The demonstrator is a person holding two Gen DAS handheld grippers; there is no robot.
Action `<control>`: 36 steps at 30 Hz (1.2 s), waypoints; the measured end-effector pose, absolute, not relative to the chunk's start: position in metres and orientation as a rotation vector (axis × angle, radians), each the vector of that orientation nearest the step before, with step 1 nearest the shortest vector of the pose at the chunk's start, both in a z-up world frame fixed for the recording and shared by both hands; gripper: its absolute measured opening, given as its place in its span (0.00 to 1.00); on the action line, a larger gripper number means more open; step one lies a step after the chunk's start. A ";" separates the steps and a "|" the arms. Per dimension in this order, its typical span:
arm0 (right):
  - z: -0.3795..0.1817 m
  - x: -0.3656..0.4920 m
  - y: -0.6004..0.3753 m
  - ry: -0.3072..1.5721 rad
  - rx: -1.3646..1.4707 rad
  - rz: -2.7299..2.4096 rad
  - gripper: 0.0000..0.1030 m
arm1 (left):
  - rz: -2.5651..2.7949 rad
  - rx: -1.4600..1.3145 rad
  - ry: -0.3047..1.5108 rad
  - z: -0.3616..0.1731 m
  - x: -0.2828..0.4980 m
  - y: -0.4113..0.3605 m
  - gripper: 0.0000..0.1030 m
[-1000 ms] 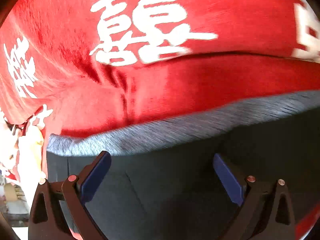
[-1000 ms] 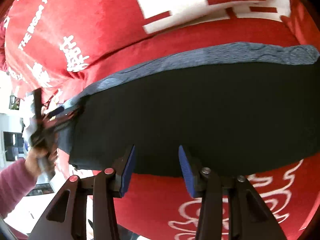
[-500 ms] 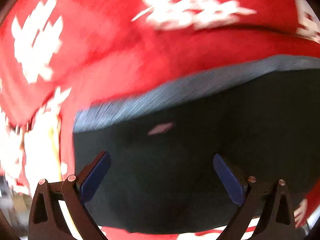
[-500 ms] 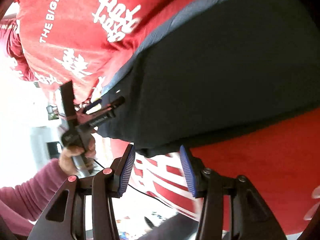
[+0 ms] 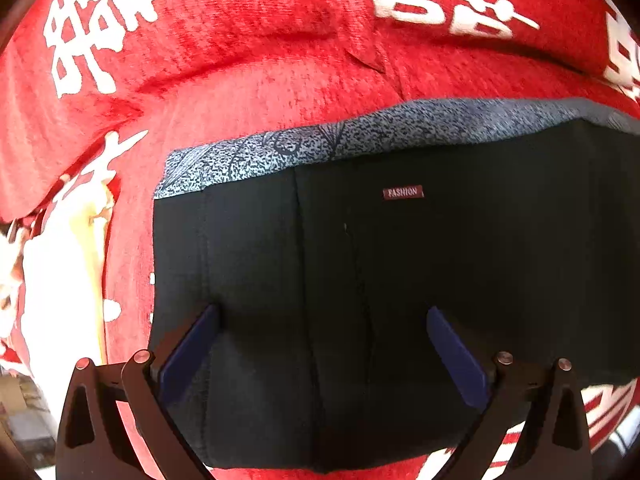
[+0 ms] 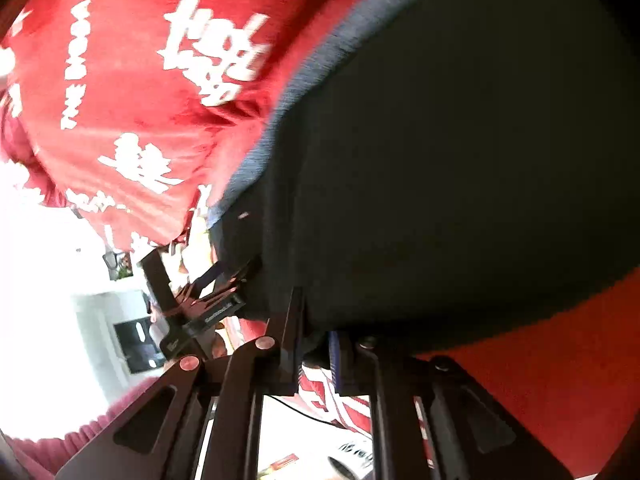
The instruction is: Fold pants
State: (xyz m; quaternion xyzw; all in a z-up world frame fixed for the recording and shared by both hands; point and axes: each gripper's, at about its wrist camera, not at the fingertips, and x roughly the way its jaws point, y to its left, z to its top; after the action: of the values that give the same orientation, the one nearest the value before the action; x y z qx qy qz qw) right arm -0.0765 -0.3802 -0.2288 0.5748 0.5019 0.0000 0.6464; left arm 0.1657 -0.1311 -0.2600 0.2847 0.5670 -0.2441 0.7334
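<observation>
A: Pants, black with a speckled grey waistband, lay folded flat on the red blanket with white characters. A small "FASHION" label showed just under the waistband.

B: And the left gripper?

A: It hung over the pants pointing steeply down, its blue-padded fingers wide apart, with nothing pinched between them.

B: The right gripper?

A: Its fingers had just been closing, and they stood clamped together on the near edge of the pants. The picture was blurred there. A pink sleeve showed at lower left.
</observation>
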 end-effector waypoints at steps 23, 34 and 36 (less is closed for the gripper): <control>-0.178 -0.115 -0.453 1.196 0.862 -0.293 0.43 | -0.665 0.540 1.280 -0.230 0.061 -0.273 1.00; -0.200 -0.150 -0.461 1.217 0.865 -0.332 0.42 | -0.500 0.422 1.411 -0.246 0.049 -0.276 1.00; -0.199 -0.150 -0.462 1.222 0.883 -0.324 0.42 | -0.486 0.462 1.392 -0.243 0.044 -0.281 1.00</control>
State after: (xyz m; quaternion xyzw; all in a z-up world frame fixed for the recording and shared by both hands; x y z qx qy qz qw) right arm -0.1504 -0.4623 -0.1988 0.3989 0.5524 -0.1465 0.7172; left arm 0.0444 -0.2811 -0.2432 0.2089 0.6287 -0.2197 0.7161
